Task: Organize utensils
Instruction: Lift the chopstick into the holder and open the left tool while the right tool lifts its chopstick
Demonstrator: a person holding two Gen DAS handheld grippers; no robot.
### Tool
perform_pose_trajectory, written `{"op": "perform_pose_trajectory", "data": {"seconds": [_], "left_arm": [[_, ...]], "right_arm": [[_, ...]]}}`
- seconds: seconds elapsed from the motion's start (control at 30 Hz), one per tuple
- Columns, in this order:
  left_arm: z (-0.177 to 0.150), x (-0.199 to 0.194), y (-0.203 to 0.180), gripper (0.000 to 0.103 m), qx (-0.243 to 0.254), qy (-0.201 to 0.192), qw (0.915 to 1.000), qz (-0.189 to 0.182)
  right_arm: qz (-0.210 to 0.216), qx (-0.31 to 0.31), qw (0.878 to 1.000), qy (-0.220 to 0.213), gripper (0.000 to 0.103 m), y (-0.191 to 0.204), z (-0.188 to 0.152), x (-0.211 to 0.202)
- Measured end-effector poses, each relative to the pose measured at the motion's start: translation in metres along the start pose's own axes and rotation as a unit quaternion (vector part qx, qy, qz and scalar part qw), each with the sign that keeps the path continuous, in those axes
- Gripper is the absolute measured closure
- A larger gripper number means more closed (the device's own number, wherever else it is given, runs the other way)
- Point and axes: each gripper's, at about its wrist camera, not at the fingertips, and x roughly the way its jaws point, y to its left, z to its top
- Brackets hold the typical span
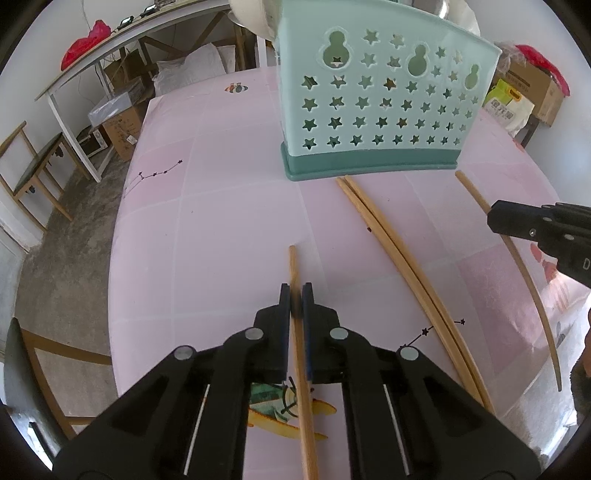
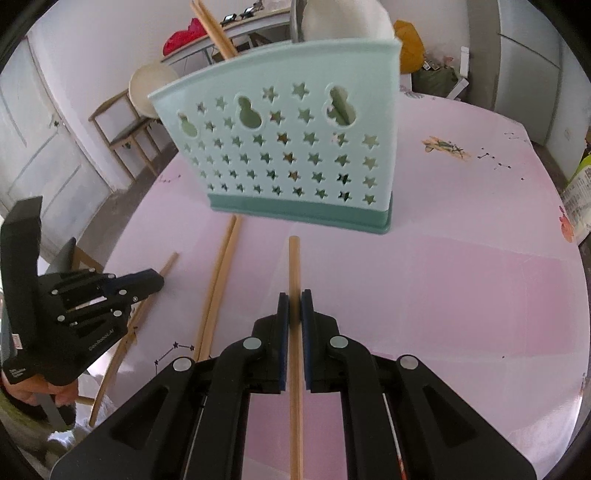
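Note:
A mint-green utensil holder (image 1: 380, 107) with star cutouts stands on the pink table; it also shows in the right wrist view (image 2: 291, 155), with chopsticks (image 2: 214, 29) and spoons inside. My left gripper (image 1: 296, 295) is shut on a wooden chopstick (image 1: 301, 376) near the table surface. My right gripper (image 2: 294, 301) is shut on another wooden chopstick (image 2: 294, 266). Two chopsticks (image 1: 402, 258) lie together between the grippers, also seen in the right wrist view (image 2: 218, 284). The right gripper (image 1: 495, 218) shows at the right edge of the left wrist view; the left gripper (image 2: 157, 282) shows at left of the right wrist view.
The pink tablecloth (image 1: 221, 221) has printed patterns. A wooden chair (image 1: 33, 173) and a white desk (image 1: 110, 48) with boxes stand beyond the table's left edge. A stool (image 2: 125, 125) and a door (image 2: 37, 140) lie behind the holder. A packet (image 2: 576, 199) sits at the table's right edge.

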Motion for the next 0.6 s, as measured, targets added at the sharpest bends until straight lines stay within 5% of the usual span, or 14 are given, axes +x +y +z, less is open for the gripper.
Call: {"op": "perform_pose_trajectory", "data": {"seconds": [0.3, 0.6], "left_arm": [[0.004, -0.043, 0.04, 0.098, -0.056, -0.077, 0.9933, -0.065], [0.013, -0.129, 0.072, 0.098, -0.096, -0.202, 0.9655, -0.134]], "right_arm": [[0.002, 0.016, 1.0, -0.024, 0.096, -0.01, 0.008, -0.015], [0.007, 0.028, 0.999, -0.04, 0.096, -0.013, 0.009, -0.023]]}}
